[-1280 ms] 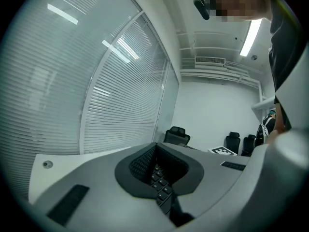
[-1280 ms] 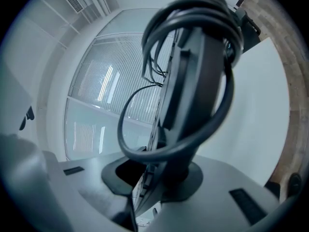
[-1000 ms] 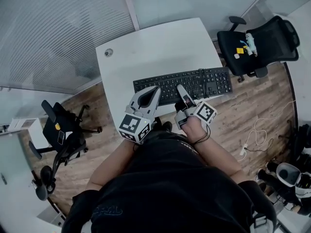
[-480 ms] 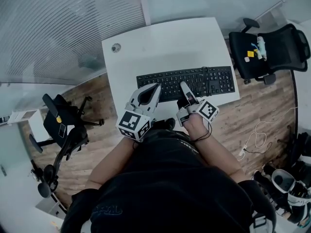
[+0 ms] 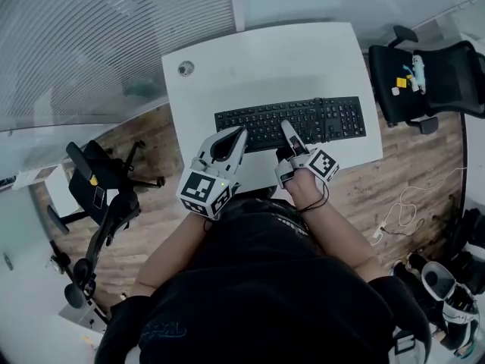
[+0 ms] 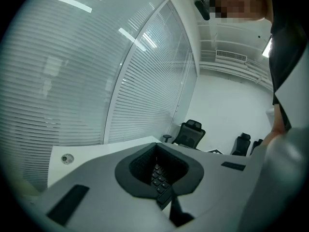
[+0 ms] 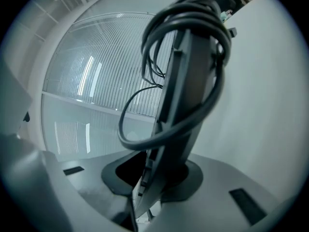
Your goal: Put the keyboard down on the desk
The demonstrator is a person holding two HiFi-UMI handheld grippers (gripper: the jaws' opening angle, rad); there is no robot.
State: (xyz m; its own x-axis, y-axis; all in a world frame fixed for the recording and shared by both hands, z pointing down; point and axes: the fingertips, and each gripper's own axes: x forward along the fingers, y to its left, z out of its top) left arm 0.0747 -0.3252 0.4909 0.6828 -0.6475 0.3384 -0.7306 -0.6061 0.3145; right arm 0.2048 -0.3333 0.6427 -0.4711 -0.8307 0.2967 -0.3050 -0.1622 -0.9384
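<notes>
White desk (image 5: 258,59) below you. Your left gripper (image 5: 241,133) and right gripper (image 5: 286,125) both clamp the keyboard (image 5: 322,117) by its near edge.

I am in an office. Ahead stands a white desk (image 5: 258,59) with a round cable grommet (image 5: 186,68) near its far left corner and a black computer keyboard (image 5: 326,116) at its near side. Black swivel chairs stand on the wood-plank floor (image 5: 424,165), one to the right (image 5: 432,82) of the desk and one to the left (image 5: 98,196). A glass partition with horizontal blinds (image 5: 98,44) runs along the far left. My left gripper view shows a high-backed chair (image 6: 189,134) by a white wall and, high up, a slotted grille (image 6: 231,56), probably an air vent. A white cable (image 5: 402,203) trails on the floor at right.
</notes>
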